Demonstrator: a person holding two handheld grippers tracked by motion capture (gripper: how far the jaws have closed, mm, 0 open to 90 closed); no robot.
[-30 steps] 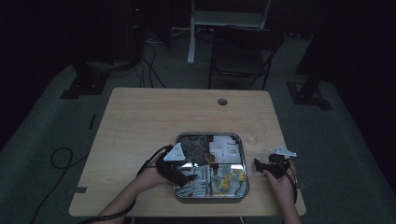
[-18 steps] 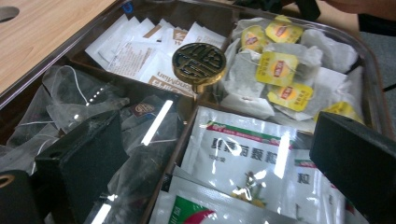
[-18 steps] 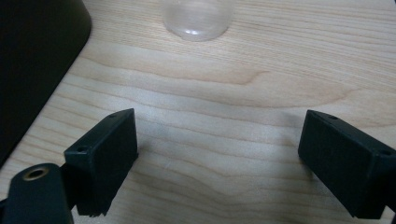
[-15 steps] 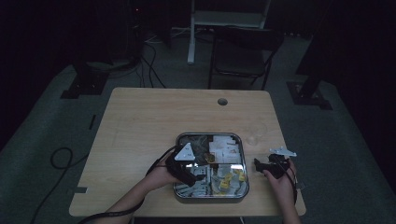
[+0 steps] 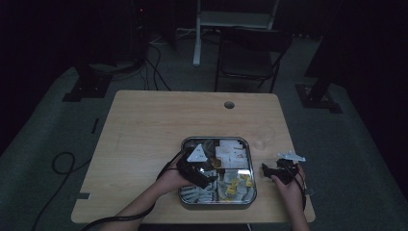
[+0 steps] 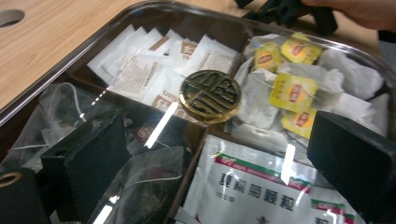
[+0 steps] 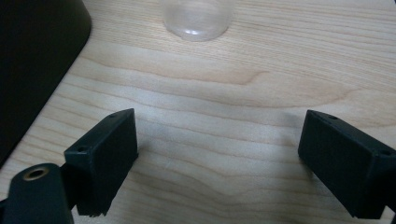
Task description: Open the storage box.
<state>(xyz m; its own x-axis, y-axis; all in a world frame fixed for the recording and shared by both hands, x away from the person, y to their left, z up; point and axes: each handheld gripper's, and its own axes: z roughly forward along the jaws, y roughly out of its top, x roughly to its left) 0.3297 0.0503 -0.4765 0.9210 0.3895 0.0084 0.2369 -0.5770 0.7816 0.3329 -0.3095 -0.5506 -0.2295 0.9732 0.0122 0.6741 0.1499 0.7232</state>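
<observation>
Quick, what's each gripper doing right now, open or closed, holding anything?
Left gripper: open, empty, over the tea tray.
Right gripper: open, empty, over the bare table.

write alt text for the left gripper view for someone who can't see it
The left gripper, jaws open, hangs over a clear-lidded box of tea bags and sachets, with a round brass knob at the lid's centre. Yellow-tagged tea bags fill the far right compartment, white sachets the far left, and a green-and-red printed packet lies nearest.
</observation>
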